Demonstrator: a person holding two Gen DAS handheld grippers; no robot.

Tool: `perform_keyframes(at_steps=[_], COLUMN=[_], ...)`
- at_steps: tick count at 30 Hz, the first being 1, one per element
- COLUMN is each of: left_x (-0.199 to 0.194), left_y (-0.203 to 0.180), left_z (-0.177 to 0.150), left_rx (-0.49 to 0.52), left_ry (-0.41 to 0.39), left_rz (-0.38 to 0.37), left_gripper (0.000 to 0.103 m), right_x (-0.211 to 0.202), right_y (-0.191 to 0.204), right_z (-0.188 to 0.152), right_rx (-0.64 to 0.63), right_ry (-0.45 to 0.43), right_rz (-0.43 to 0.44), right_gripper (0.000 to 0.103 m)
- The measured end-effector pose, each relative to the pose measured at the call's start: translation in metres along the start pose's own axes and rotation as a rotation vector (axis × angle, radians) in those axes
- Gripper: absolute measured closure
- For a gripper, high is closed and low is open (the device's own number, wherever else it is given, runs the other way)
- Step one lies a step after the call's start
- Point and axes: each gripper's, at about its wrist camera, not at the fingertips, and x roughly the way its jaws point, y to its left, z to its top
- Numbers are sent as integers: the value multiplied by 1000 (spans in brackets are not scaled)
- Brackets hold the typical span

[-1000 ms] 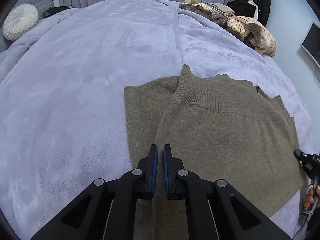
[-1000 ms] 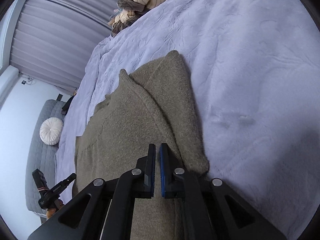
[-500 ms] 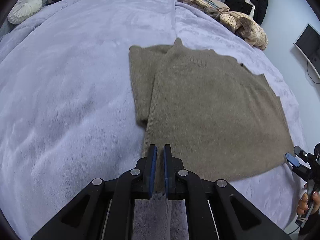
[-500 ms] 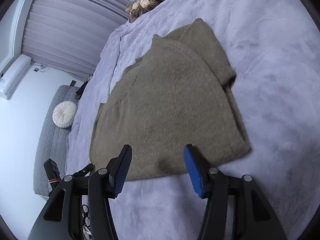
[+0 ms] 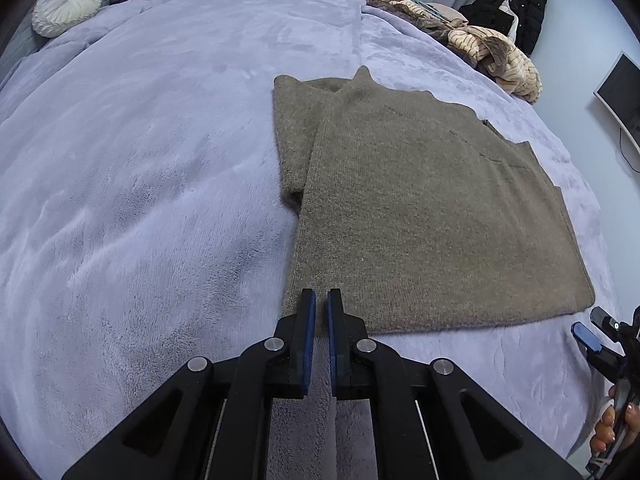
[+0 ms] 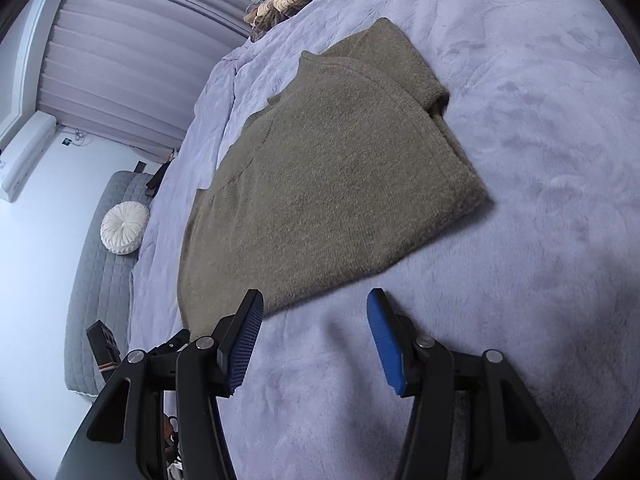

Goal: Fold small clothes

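Just ahead of both tongs, a brown knit sweater (image 5: 432,208) lies flat on the bed (image 5: 140,200), folded into a broad panel with its collar at the far end and a sleeve doubled underneath along one side. From the left tongs (image 5: 321,300) the sweater spreads forward and off to the right, its near hem corner sitting right at the tips; the two blue-padded fingers are pressed together, and whether a bit of the hem is caught between them I cannot tell, as the narrow slit shows only fabric behind it. From the right tongs (image 6: 316,312) the sweater (image 6: 332,176) lies ahead and to the left, its near hem just past the tips and not touching them; these tongs are spread wide with only the lilac plush bed cover (image 6: 540,160) between the pads.

Further out, the right tongs (image 5: 592,338) show at the right margin of the left view, near the sweater's other hem corner, with the fingers of the person's hand (image 5: 612,428) gripping the handle below. Part of the left tongs (image 6: 176,342) shows low on the left in the right view.

Well beyond the sweater, at the far edge of the bed, a heap of beige and brown clothes (image 5: 492,52) is piled. Past that hangs a black jacket (image 5: 516,4) against the wall, and a dark screen (image 5: 622,88) sits to the far right. Far to the left of the left tongs, a round white cushion (image 5: 66,4) rests on a grey quilted couch (image 6: 100,272), with pleated curtains (image 6: 128,64) behind
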Motion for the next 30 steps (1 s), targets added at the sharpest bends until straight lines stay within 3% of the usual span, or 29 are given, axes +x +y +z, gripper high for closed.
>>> perform_keyframes(at_steps=[7,8,9,10,11,18,24,30], left_x=[-10,-11,-12,-16,-22,-33,-22,-25], left_y=[-2,-2,-2,-1,-1,3,17,16], left_z=[-7,-8,-9,-11,-14,-18,-22,-23], left_rx=[0,4,-1,-19,-27,-14,-53,-55], left_ry=[-30,-28,-22,-34,-66,-75,-7,-24], left_rz=[13,7,2,10,1,21,-10,-5], left_gripper=[94,63,6,2,1,1,1,1], right_x=[-2,-2,-2,-3,-3,2,11,27], right_y=[14,16,18,19,21,26,36,51], right_z=[-16,-18,-20,-22,-24,-31,-37,-42], right_rx=[-19,-23,-25,-27,-27,-19,-31,-46], right_ry=[22,25,25,24,25,39,62,108], right_rz=[-6,-7,-7,-6,-4,1,6,13], right_gripper=[44,44,44,44,44,43,40,40])
